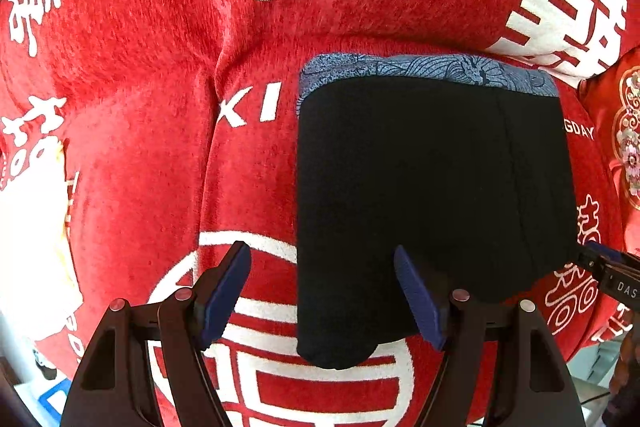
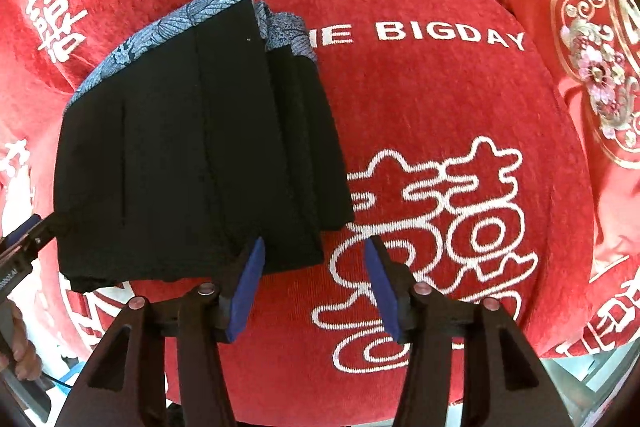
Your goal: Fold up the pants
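We hold both grippers apart, empty. The folded black pants [image 1: 432,203] lie on the red blanket [image 1: 140,67], long axis running away from us; the left gripper [image 1: 322,293] straddles their near edge, the right gripper [image 2: 316,287] sits just beside their near corner.

A red cushion cover [image 2: 440,99] with white lettering carries folded black pants [image 2: 192,155].
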A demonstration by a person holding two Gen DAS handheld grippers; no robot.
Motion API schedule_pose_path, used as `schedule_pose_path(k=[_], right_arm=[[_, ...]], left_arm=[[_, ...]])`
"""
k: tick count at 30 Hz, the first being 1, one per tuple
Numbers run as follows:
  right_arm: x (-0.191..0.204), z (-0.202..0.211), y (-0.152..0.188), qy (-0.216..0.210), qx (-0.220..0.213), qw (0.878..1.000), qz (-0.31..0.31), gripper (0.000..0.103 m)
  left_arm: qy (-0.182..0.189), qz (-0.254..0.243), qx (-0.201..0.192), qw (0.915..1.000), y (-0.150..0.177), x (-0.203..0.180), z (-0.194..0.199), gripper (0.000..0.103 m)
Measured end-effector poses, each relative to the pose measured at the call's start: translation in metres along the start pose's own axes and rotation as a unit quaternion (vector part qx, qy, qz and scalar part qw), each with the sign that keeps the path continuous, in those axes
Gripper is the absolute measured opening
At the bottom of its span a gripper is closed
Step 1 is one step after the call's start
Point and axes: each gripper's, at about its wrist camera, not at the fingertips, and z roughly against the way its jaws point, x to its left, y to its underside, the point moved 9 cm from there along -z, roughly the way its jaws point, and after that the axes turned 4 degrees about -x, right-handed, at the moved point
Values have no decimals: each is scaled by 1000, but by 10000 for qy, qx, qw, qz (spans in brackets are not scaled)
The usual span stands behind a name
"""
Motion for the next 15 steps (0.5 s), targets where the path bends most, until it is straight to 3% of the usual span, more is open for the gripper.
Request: schedule_pose_path(k=[6,10,15], right_arm=[[-2,10,13,114,-4,9998,132,56],[-7,12,18,68,198,9997,82,65],[-19,16,28,42,368,9993,89,65]], left_arm=[[-12,37,75,10000,1,2,-3,75],[25,190,150,9997,2,7,-3,75],[275,328,255,9988,4,5,-3,75]])
